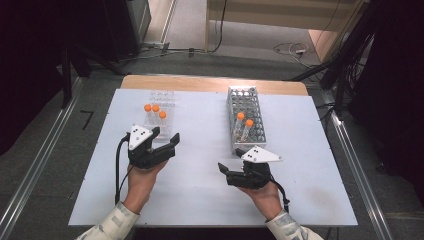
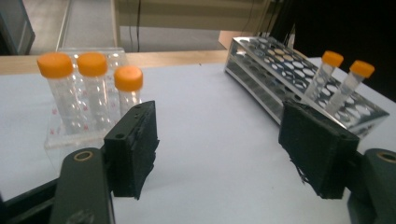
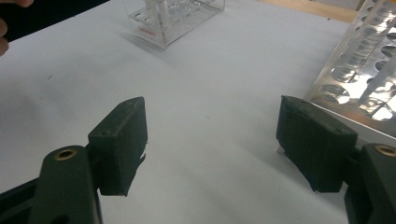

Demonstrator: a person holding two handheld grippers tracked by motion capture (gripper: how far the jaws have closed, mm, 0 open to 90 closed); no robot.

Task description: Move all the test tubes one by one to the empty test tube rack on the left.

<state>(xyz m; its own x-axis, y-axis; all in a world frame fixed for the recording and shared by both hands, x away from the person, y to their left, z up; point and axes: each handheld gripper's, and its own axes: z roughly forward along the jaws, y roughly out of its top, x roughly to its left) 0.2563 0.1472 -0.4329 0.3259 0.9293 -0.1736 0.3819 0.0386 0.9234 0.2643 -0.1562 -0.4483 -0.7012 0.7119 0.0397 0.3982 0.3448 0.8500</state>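
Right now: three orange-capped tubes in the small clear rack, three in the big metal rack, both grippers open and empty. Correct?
Not quite: the metal rack holds two orange-capped tubes, not three, as the high view shows. The rest stands: three tubes in the clear rack, and the left gripper and right gripper are both open and empty.

Three clear plastic tubes [image 2: 91, 91] with orange screw caps stand upright in a small clear rack [image 1: 161, 116], left of centre in the high view, on the white table sheet. They are set close together, two behind and one in front. Two more orange-capped tubes [image 1: 243, 127] lean tilted in a larger clear rack with many holes [image 1: 245, 117], right of centre; its other holes are vacant.
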